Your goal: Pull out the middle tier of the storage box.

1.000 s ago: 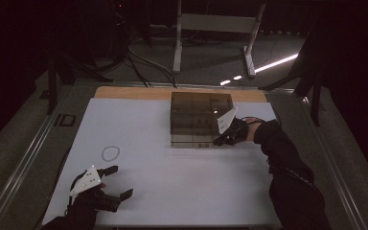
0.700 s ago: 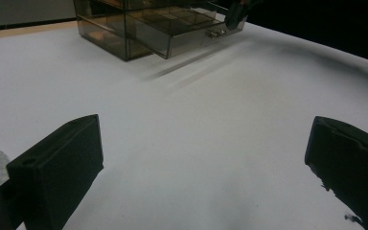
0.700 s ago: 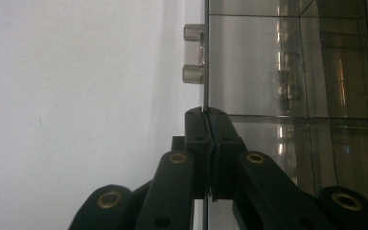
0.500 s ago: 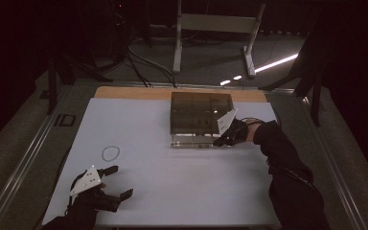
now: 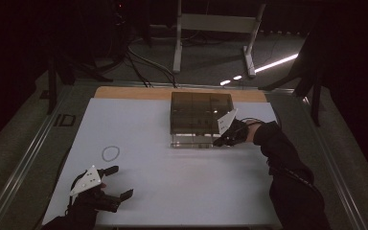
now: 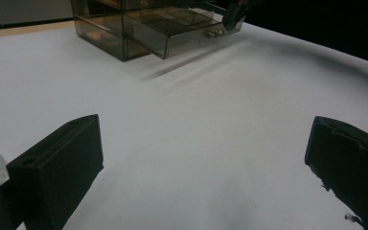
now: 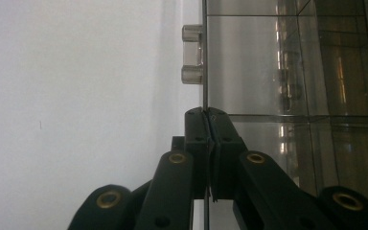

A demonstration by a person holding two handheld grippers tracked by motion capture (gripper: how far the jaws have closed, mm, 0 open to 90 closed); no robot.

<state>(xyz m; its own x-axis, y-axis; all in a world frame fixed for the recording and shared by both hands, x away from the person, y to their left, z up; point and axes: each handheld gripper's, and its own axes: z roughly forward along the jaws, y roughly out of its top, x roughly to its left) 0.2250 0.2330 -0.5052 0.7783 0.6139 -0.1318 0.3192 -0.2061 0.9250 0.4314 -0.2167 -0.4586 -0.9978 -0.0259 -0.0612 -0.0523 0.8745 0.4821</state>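
High view, box: a smoky clear drawer box (image 5: pixel 201 113) stands at the far middle of the white table (image 5: pixel 172 191), its bottom drawer (image 5: pixel 194 141) pulled part way out toward the person.
High view, right gripper (image 5: pixel 222 140): at the drawer's right front corner, touching it.
High view, left gripper (image 5: pixel 116 182): near the table's front left, jaws wide apart, holding nothing.
High view, ring: a small ring (image 5: pixel 110 153) lies on the table just beyond the left gripper.
Left gripper view, jaws: spread far apart over bare table; the box (image 6: pixel 143 24) sits well ahead with its drawer (image 6: pixel 191 33) out.
Right gripper view, jaws: pressed together, clamped on the edge of the drawer's clear front wall (image 7: pixel 204 72).
Right gripper view, handle: a clear handle (image 7: pixel 191 53) sticks out from the wall just beyond the jaw tips.
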